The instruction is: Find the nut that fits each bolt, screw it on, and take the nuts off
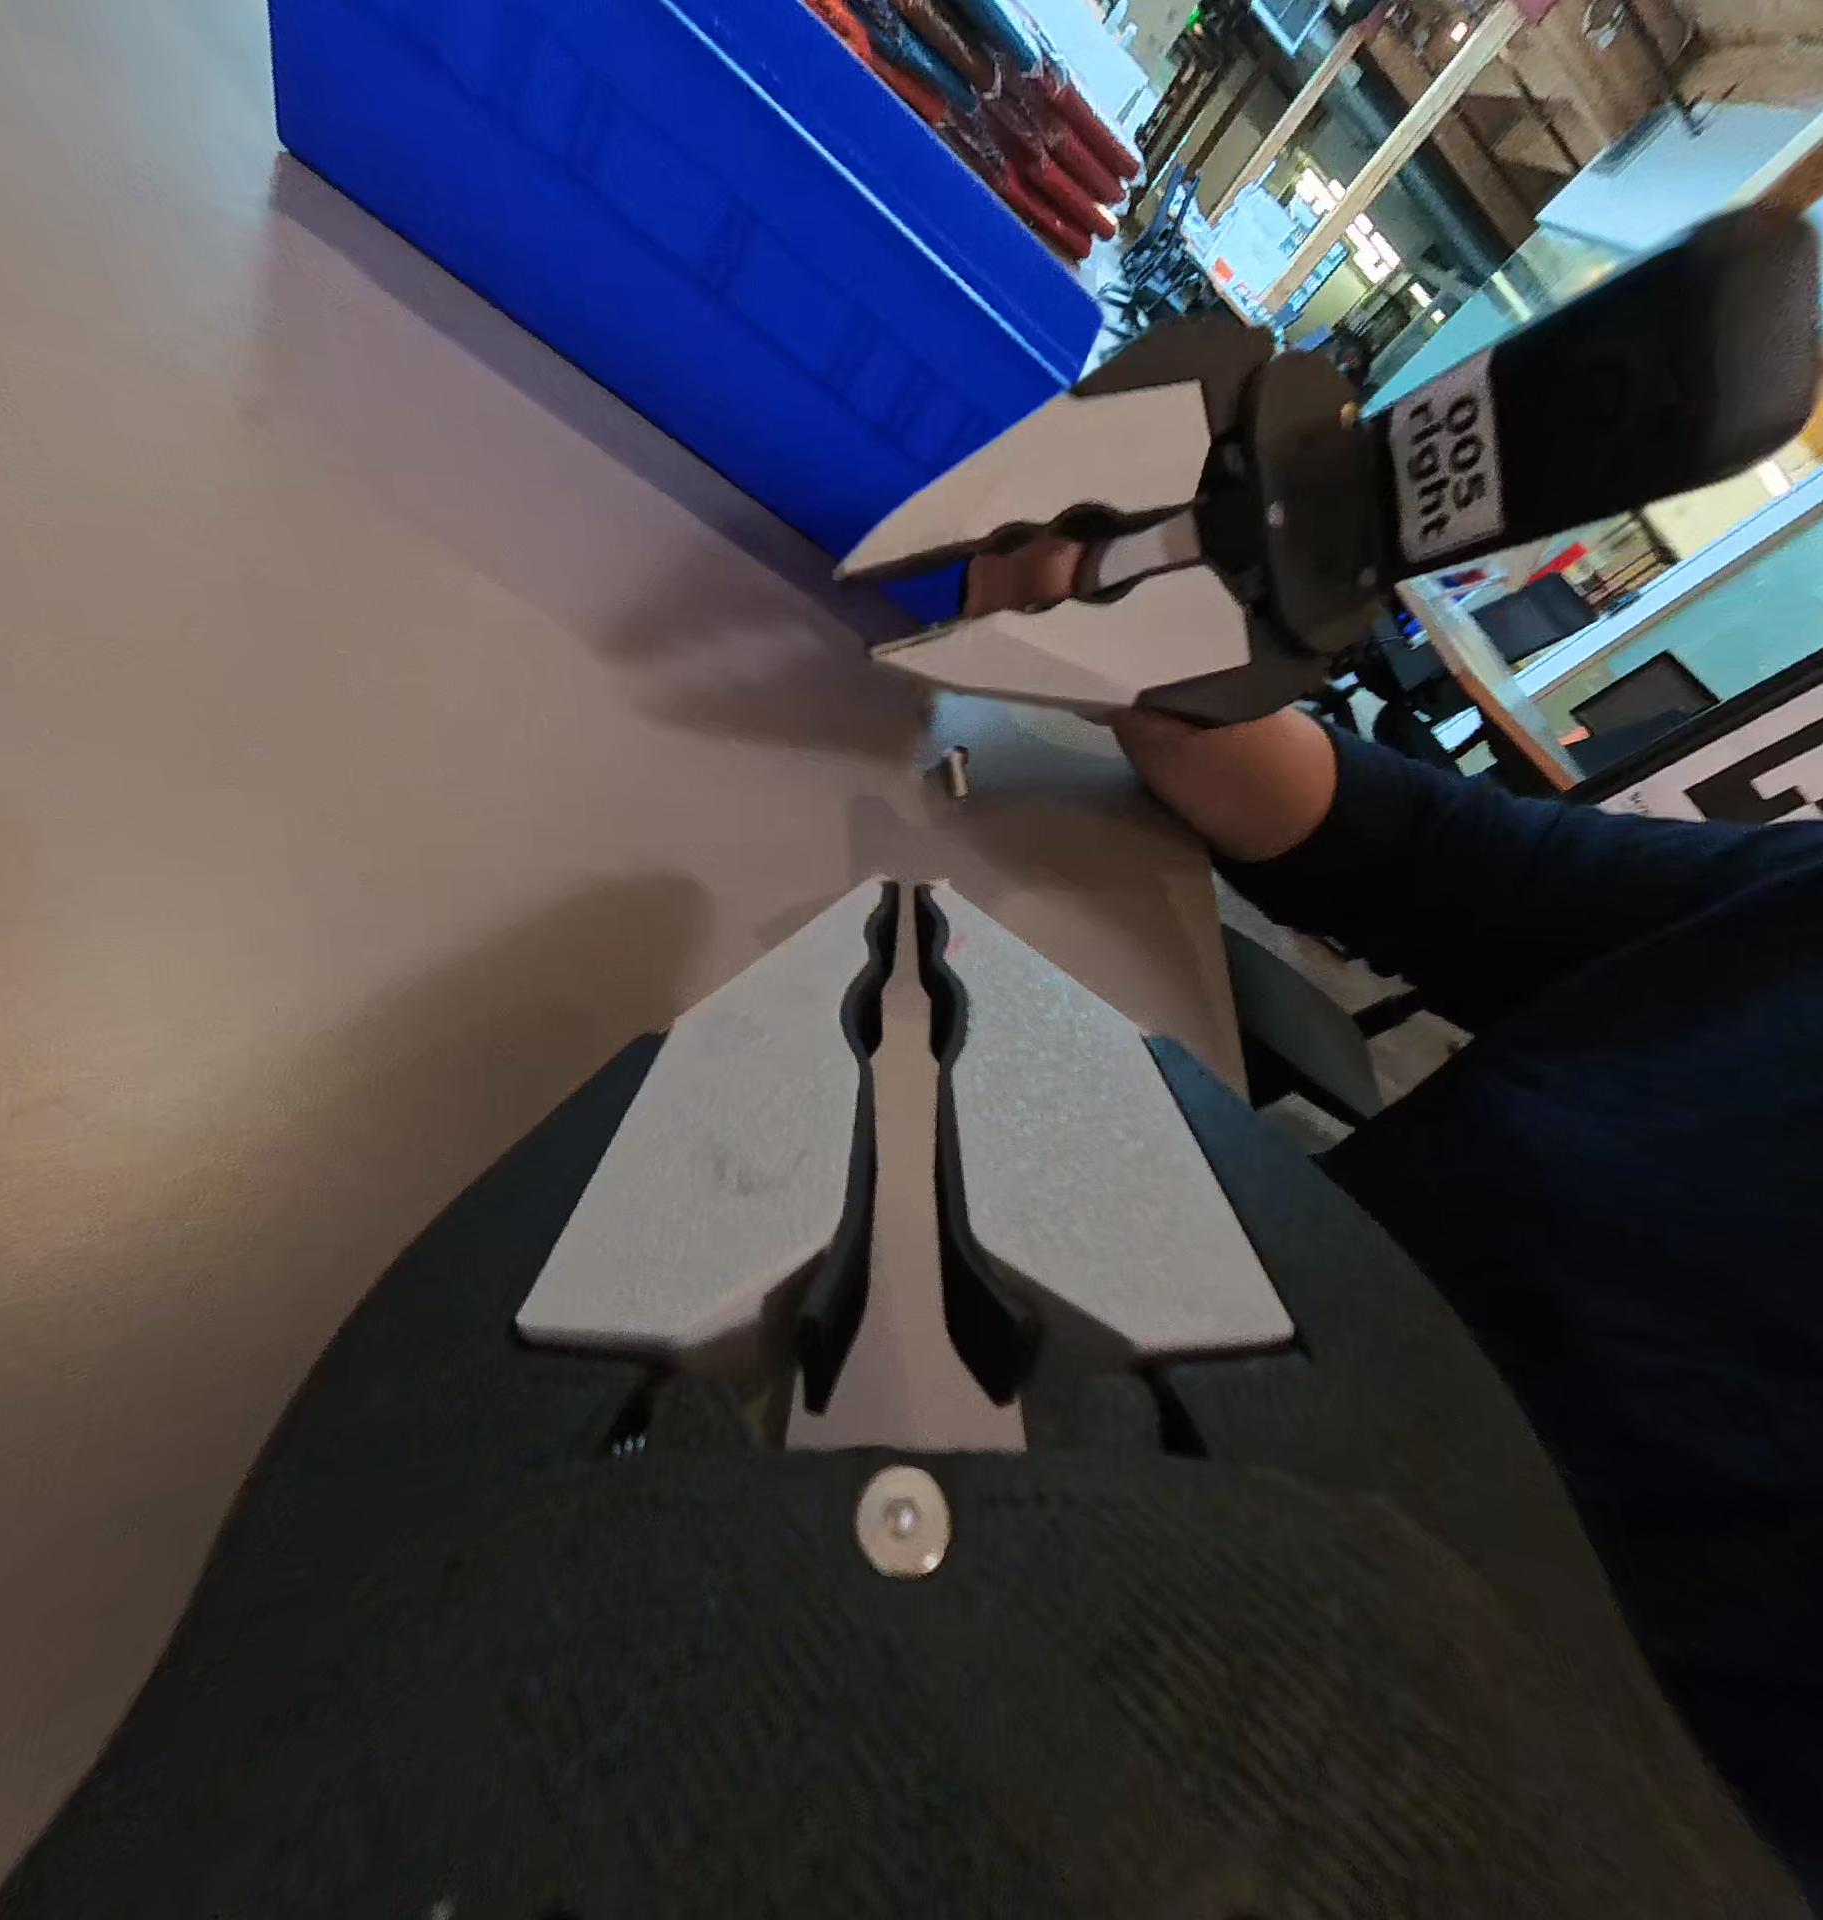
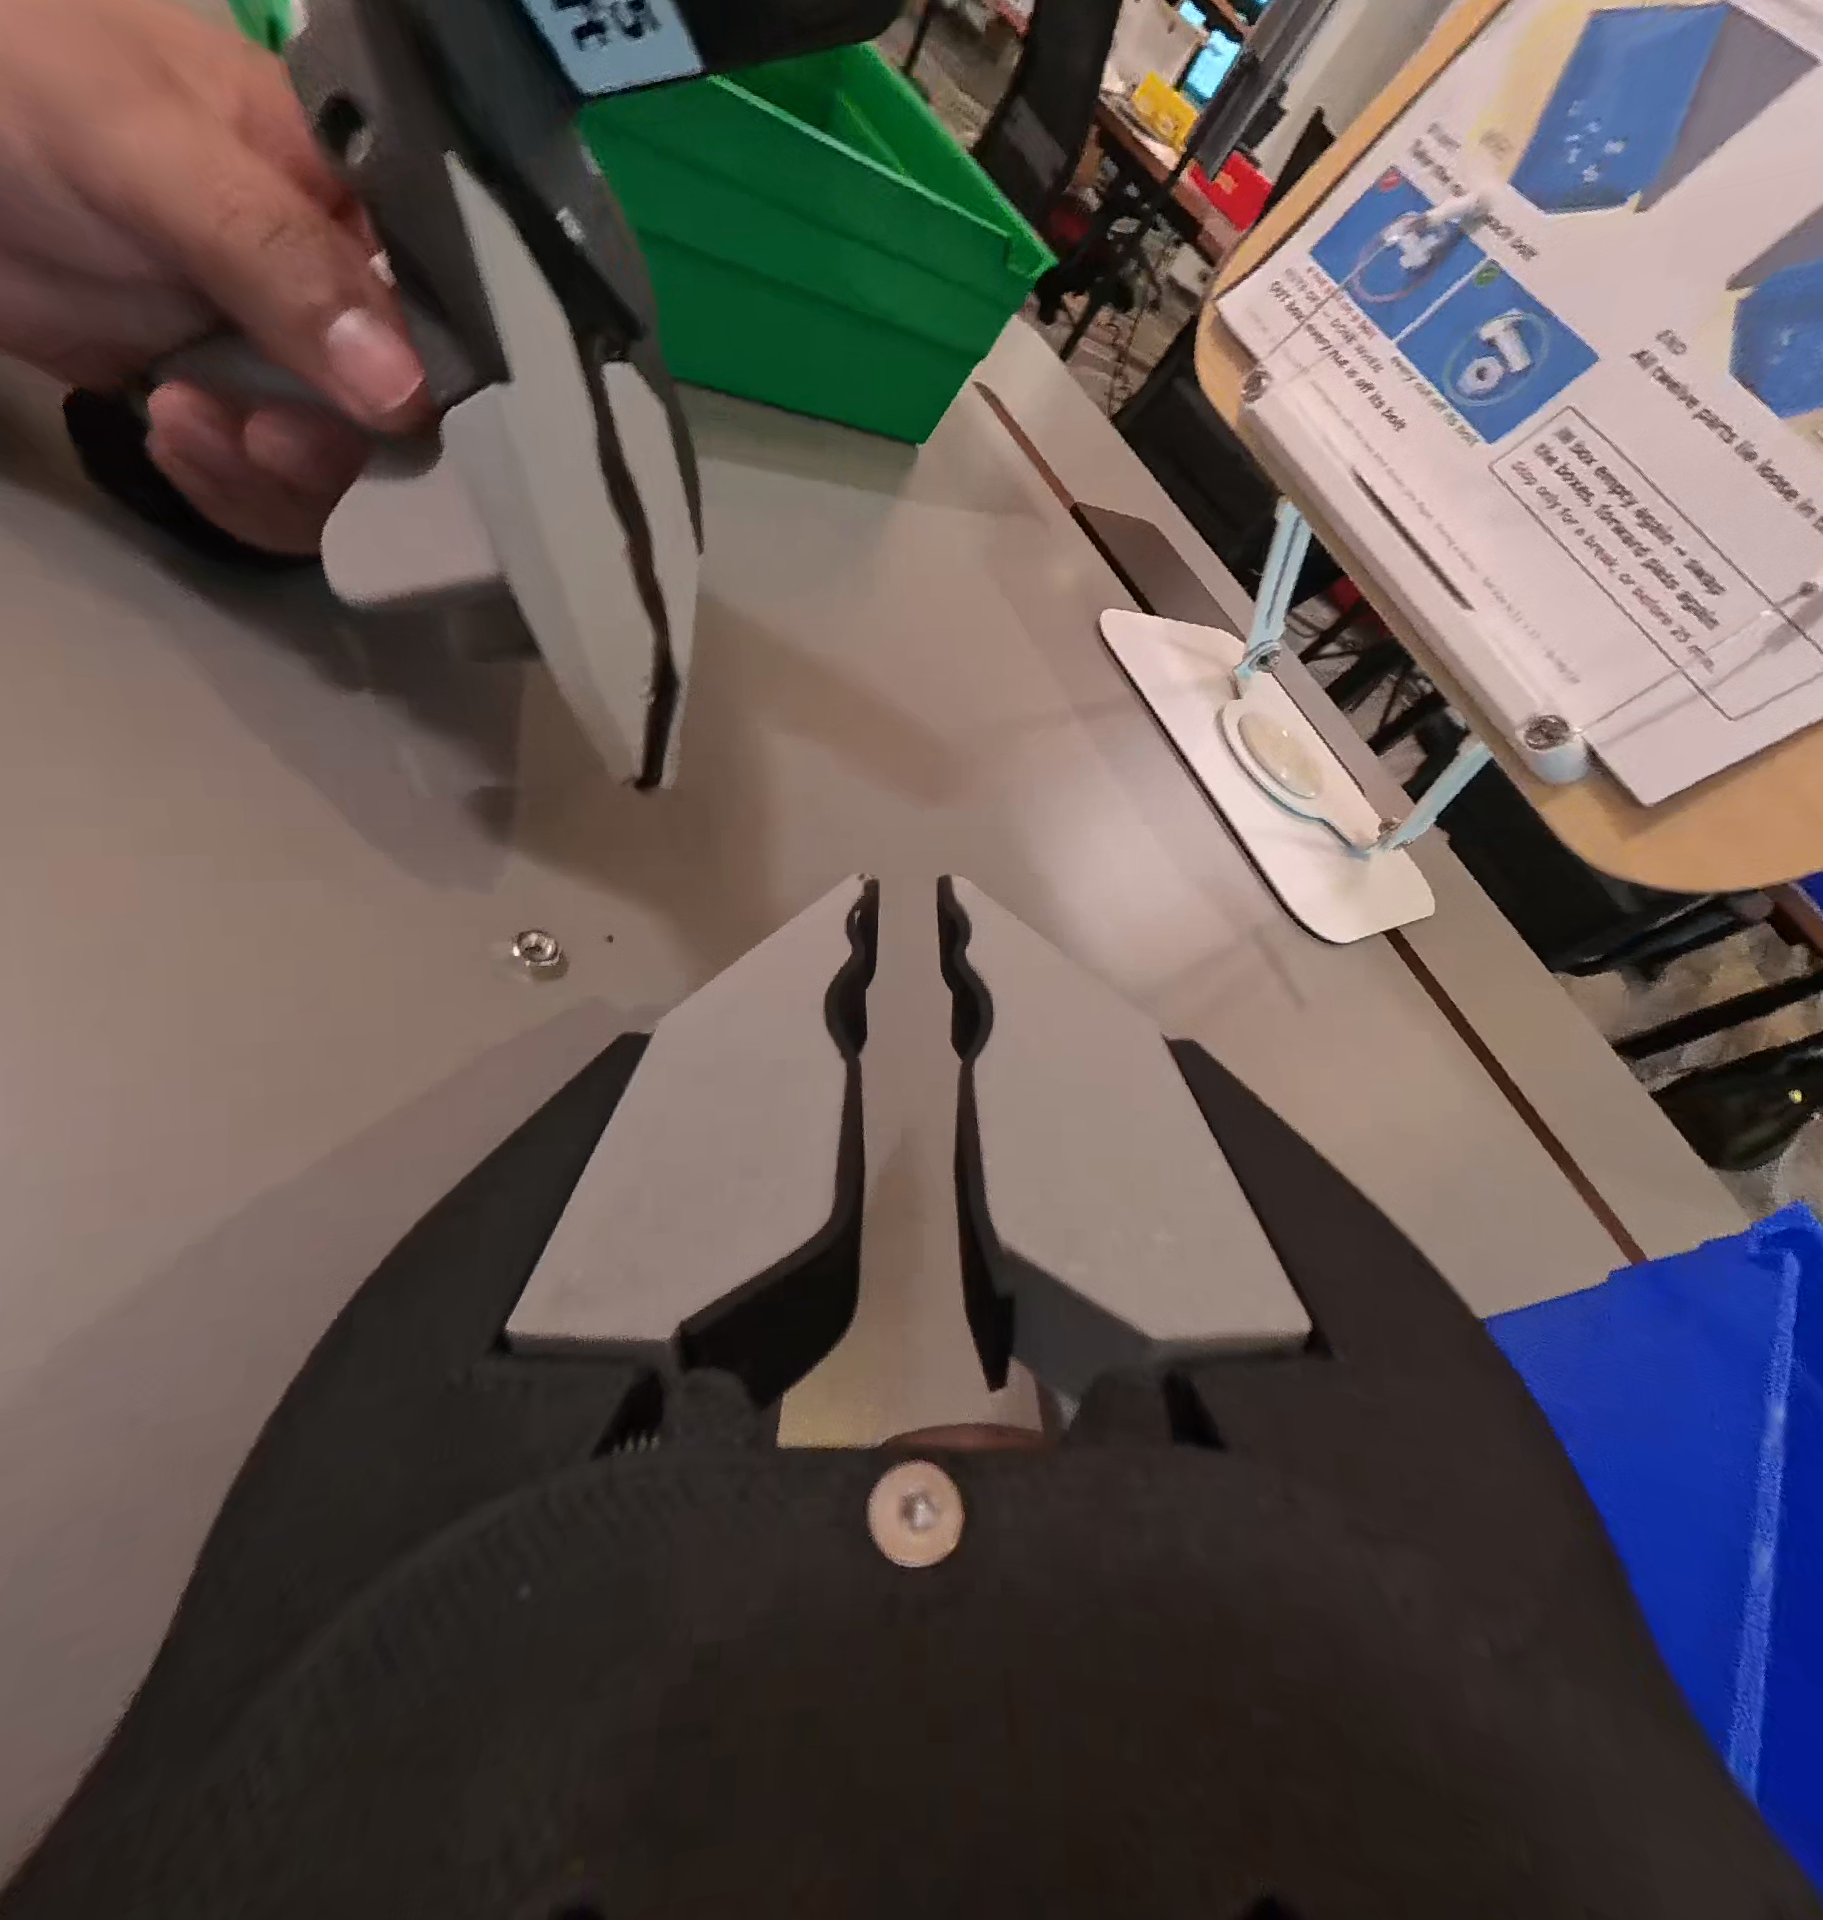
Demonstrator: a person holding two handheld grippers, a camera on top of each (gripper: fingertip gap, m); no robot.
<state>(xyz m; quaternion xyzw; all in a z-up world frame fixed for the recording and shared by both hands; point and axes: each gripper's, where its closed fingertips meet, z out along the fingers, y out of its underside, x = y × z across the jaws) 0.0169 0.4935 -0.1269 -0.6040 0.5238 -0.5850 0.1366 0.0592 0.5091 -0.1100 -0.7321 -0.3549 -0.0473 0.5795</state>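
Note:
My left gripper hangs over the grey table with its fingers together and nothing showing between the pads. It also shows at the upper left of the right wrist view, held by a hand, fingers together. My right gripper has a narrow gap between its fingertips with nothing in it. It also shows in the left wrist view, raised above the table. A small silver nut lies on the table left of my right fingers. In the left wrist view a small silver metal part lies just ahead of my left fingertips.
A blue box stands at the back of the table and also shows at the lower right of the right wrist view. A green bin stands farther off. An instruction sheet on a board rests on a stand with a white base. A sleeved arm reaches in from the right. My right fingertips sit around 5 cm from my left ones.

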